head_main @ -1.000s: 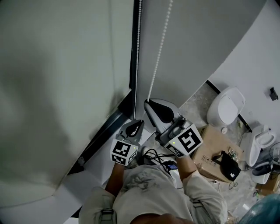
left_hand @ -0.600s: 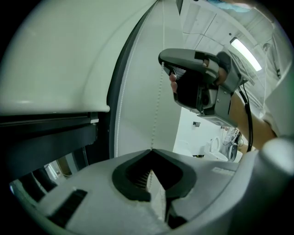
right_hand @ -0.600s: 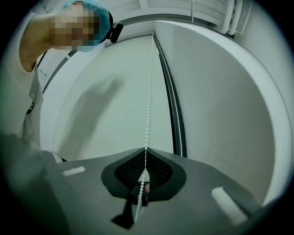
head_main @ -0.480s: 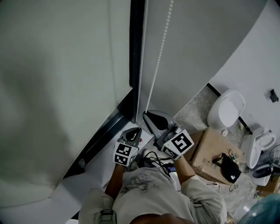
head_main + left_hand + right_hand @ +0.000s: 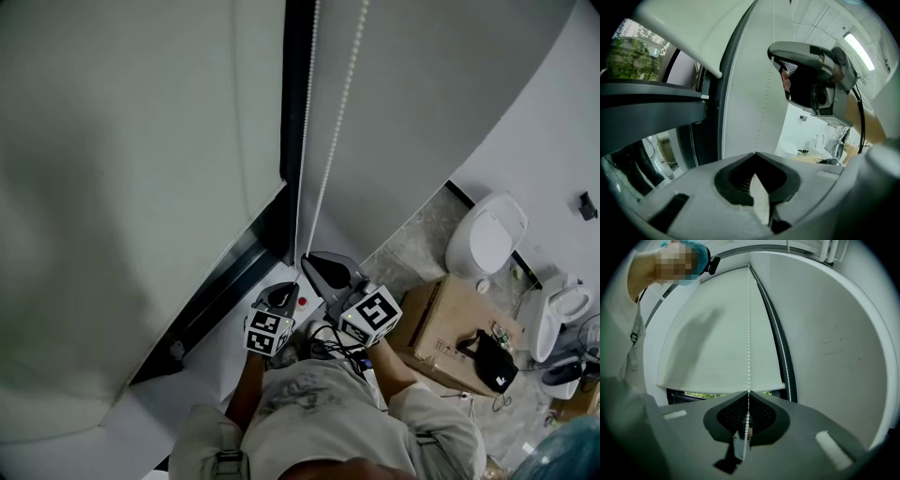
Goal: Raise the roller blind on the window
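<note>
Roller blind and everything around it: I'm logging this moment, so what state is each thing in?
roller blind, partly raised, greenery showing beneath its bottom edge
bead chain, taut, gripped at two spots
right gripper, shut on bead chain
left gripper, shut on bead chain, below the right one
toilet, lid down

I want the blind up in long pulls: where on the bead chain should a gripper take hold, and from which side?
Probably the taut strand of the bead chain hanging straight and free beside the roller blind, taken well up for a long downward pull. Come in level from the room side, pads across the beads, as the right gripper, shut on it, does.
</note>
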Tool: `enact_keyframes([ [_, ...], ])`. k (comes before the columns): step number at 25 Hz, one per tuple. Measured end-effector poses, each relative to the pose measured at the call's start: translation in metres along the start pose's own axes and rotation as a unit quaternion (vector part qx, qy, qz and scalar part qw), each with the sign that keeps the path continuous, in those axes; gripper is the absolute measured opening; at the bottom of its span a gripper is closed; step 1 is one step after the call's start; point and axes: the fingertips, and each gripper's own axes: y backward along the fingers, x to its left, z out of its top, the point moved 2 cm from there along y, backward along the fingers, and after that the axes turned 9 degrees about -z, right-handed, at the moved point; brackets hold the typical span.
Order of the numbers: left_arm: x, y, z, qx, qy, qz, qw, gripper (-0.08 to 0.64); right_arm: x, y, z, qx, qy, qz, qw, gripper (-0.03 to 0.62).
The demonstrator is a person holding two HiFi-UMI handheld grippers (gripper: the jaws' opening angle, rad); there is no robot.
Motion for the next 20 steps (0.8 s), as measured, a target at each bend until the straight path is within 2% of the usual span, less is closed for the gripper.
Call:
enact_keyframes([
  [9,0.001,-0.003,-0.023,0.019,0.009,-0.006,0.9998,0.008,0.002,-0.001,-0.02,0.017,-0.004,-0.01,1.0,0.014],
  [12,-0.004,0.005,-0.016,-0.006,0.013,-0.012,0.9998,0.011,-0.001,0.003,-0.023,0.019,-0.003,-0.015,1.0,0.014],
  [15,-0.009,0.019,0.015,-0.053,0.007,-0.016,0.9985,0.022,-0.004,0.008,-0.024,0.016,-0.004,-0.017,1.0,0.014],
  [18,-0.016,0.038,0.063,-0.1,-0.024,-0.026,0.9944,0.083,-0.005,0.008,-0.024,0.013,-0.005,-0.018,1.0,0.014],
  [20,-0.023,0.053,0.099,-0.131,-0.047,-0.031,0.9897,0.094,-0.004,0.008,-0.022,0.01,-0.005,-0.017,1.0,0.014],
])
